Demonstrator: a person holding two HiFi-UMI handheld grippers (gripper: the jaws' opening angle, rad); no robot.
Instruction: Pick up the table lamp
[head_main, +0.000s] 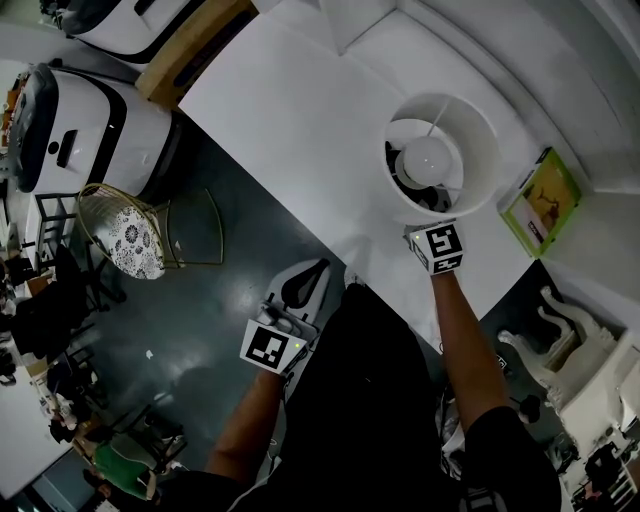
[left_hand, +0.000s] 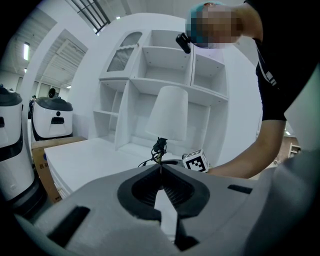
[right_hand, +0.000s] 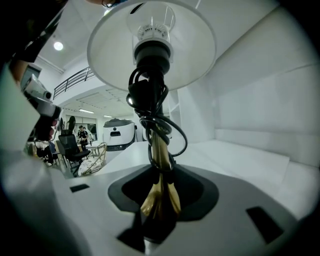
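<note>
The table lamp has a white shade (head_main: 470, 140) and a bare bulb (head_main: 427, 158), and stands on the white table (head_main: 300, 110). In the right gripper view its brass stem (right_hand: 159, 150), wound with a black cord (right_hand: 150, 97), runs up from between my jaws to the shade (right_hand: 195, 45). My right gripper (right_hand: 161, 172) is shut on that stem low down; its marker cube (head_main: 437, 247) sits at the shade's near edge. My left gripper (head_main: 300, 285) hangs off the table's near edge, shut and empty, pointing at the lamp (left_hand: 169, 112).
A green and yellow box (head_main: 541, 200) lies on the table to the right of the lamp. White shelving (left_hand: 150, 75) stands behind the lamp. On the dark floor to the left are a gold wire chair (head_main: 125, 235) and white machines (head_main: 80, 130).
</note>
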